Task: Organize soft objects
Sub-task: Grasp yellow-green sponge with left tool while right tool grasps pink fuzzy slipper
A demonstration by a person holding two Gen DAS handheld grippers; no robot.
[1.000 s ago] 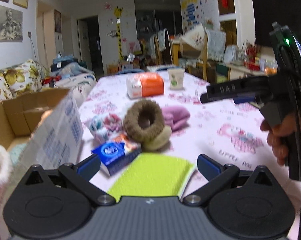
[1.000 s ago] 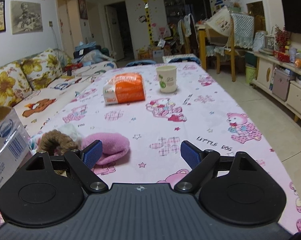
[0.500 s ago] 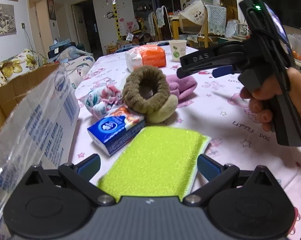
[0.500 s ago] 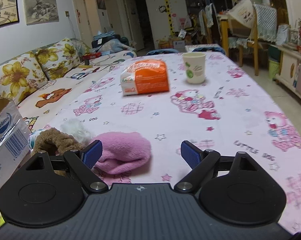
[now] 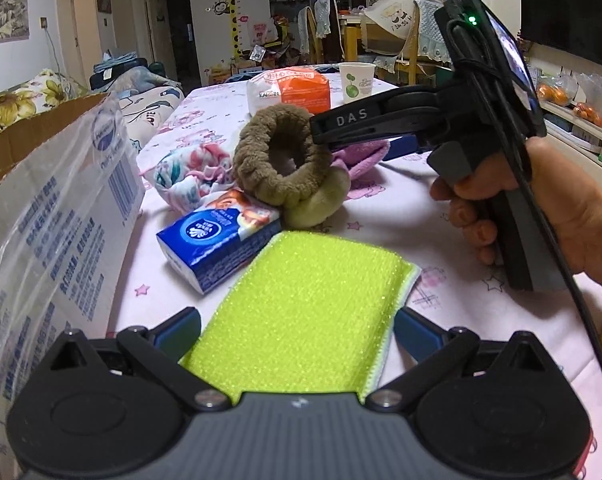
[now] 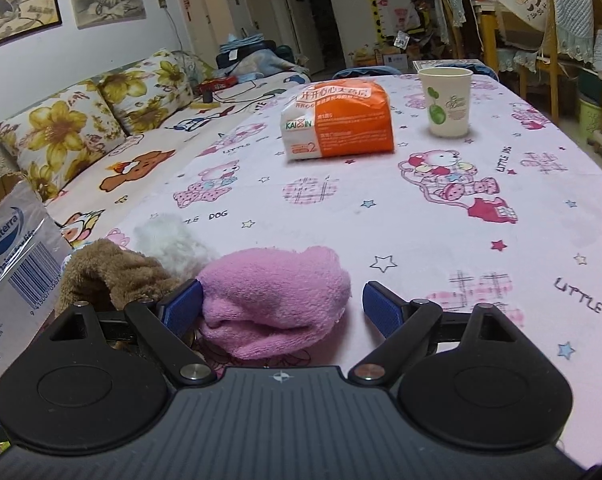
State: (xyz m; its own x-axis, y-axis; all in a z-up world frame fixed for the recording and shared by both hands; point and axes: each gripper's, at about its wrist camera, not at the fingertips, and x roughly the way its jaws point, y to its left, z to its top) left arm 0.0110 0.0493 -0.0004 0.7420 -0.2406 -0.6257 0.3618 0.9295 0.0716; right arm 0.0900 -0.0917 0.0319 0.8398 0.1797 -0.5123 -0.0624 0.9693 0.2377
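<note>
Lime-green cloth (image 5: 309, 312), pink sock (image 6: 275, 306), bear-print pink tablecloth (image 6: 441, 216)

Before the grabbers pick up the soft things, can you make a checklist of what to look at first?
1. Left gripper open wide enough for the green sponge cloth: ok, its fingers stand on either side of it.
2. Right gripper open around the pink sock: ok, one finger is at the sock's edge, the other is apart from it.
3. Anything gripped yet: not ok, both sets of fingers are still apart.
4. Sponge cloth free of neighbours: cannot tell, the blue tissue pack lies right against its corner.
5. Pink sock free to lift: cannot tell, the brown fuzzy ring crowds it.
6. Cardboard box nearby for sorting: ok, it stands at the left.
</note>
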